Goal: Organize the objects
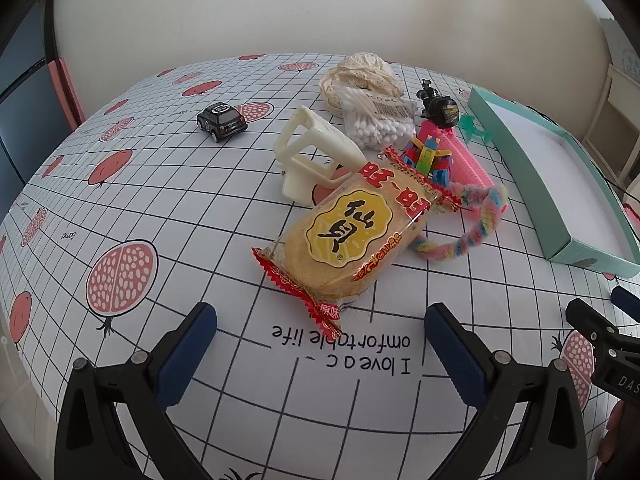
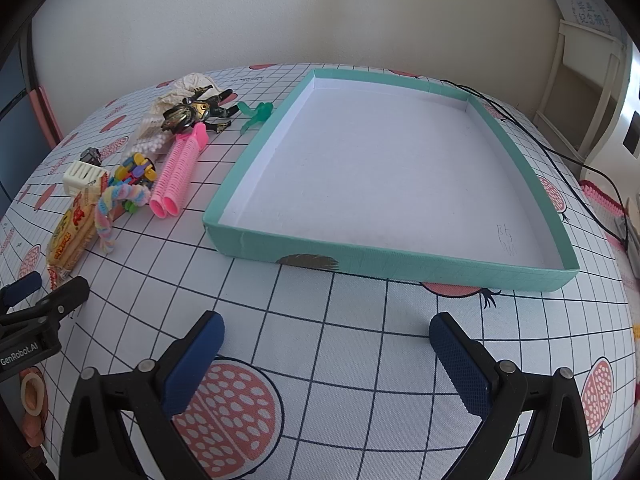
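1. Left wrist view: left gripper (image 1: 320, 344) jaws apart, empty, just before the snack (image 1: 344, 236); its slick wrapper may slip.
2. Right gripper (image 2: 326, 360) apart, empty, before the bare tray (image 2: 256, 168); the snack lies left of it.

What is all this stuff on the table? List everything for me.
rice cracker packet: one, yellow-red, nearest the left gripper
white plastic holder: one, beside the packet
toy car: one, black, apart at far left
cotton swab bag: one, white
lace roll: one, cream, farthest
hair rollers: pink pair
twisted pipe cleaner: pastel
block toy: multicoloured
dark figure: one
green piece: by the tray
tray: teal, empty
left gripper: open
right gripper: open
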Available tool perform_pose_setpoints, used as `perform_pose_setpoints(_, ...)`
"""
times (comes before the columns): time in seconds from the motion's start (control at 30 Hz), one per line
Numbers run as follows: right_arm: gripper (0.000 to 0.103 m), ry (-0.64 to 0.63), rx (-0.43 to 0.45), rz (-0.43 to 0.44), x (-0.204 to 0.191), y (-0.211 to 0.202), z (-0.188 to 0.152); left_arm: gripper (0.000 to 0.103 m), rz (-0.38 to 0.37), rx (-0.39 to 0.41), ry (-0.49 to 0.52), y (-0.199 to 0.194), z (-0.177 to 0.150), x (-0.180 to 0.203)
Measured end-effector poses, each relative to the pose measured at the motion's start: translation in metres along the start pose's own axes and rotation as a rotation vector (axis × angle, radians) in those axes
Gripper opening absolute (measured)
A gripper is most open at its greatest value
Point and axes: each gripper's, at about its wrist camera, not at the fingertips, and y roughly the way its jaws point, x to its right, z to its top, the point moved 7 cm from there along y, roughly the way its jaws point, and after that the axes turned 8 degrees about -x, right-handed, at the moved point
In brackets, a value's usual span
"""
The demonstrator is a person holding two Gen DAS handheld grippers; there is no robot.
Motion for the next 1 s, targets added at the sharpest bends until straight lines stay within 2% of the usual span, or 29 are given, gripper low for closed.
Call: perform_pose_setpoints(1.0, 0.103, 0.000, 0.000, 0.000, 0.0000, 0.0000, 0.0000, 0.103, -0.011, -0.001, 0.013, 0.0008, 0.0023, 0.0010)
